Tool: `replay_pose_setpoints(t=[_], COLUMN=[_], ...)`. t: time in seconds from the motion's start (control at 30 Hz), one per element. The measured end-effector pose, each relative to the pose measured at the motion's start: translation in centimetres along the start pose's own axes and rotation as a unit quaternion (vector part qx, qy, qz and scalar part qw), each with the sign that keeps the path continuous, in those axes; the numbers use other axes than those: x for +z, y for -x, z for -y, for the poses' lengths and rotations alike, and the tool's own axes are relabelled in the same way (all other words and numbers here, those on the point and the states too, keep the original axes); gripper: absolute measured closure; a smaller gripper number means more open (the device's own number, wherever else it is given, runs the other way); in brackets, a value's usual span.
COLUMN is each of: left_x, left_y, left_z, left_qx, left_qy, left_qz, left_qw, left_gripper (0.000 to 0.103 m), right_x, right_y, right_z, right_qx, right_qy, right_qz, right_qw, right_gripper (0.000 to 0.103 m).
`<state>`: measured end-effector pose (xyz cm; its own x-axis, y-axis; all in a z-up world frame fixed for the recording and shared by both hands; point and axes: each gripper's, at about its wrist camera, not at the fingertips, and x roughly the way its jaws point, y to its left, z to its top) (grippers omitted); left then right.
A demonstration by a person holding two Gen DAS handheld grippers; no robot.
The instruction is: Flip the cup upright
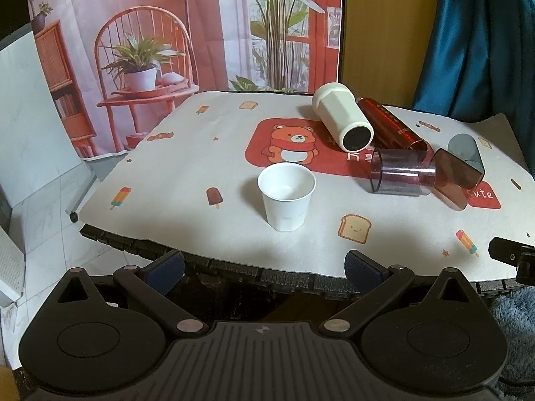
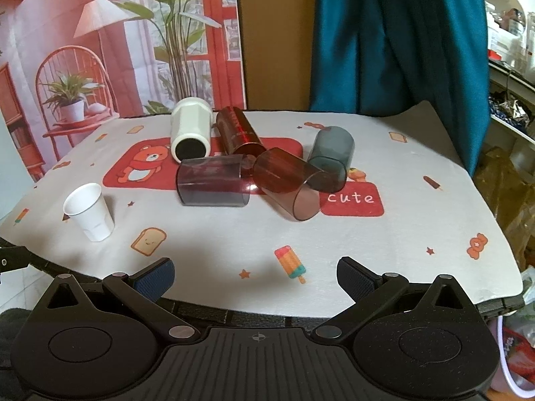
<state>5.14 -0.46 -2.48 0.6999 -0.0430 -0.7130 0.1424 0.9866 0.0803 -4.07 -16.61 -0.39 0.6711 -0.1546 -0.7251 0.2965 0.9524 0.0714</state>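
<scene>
A white paper cup (image 1: 287,196) stands upright near the table's front edge; it also shows at the left in the right wrist view (image 2: 88,211). Behind it several cups lie on their sides in a cluster: a white cup (image 1: 342,120) (image 2: 191,128), a red cup (image 1: 391,123) (image 2: 238,131), a purple clear cup (image 1: 403,175) (image 2: 214,180), a brown clear cup (image 1: 458,177) (image 2: 287,182) and a grey clear cup (image 1: 464,147) (image 2: 331,157). My left gripper (image 1: 264,264) is open and empty at the front edge, before the paper cup. My right gripper (image 2: 255,275) is open and empty at the front edge.
The table (image 2: 367,260) carries a white mat printed with a bear and snacks. A printed backdrop (image 1: 184,26) hangs behind, with a teal curtain (image 2: 394,33) at the back right. Cluttered shelves (image 2: 511,67) stand at the right.
</scene>
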Motion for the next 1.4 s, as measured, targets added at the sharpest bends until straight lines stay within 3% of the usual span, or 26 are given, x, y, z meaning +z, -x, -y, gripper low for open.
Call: replay_pose_setpoints(t=[1.4], left_x=[-0.06], left_y=[0.20], left_z=[-0.05], left_qx=[-0.002], left_qy=[-0.001], left_qz=[0.001], left_qw=[1.0000], left_gripper=[0.000], right_x=[-0.21], right_y=[-0.25], right_z=[0.14], right_qx=[-0.001], right_qy=[-0.003], right_qz=[-0.003], right_qw=[1.000], right_gripper=[0.000])
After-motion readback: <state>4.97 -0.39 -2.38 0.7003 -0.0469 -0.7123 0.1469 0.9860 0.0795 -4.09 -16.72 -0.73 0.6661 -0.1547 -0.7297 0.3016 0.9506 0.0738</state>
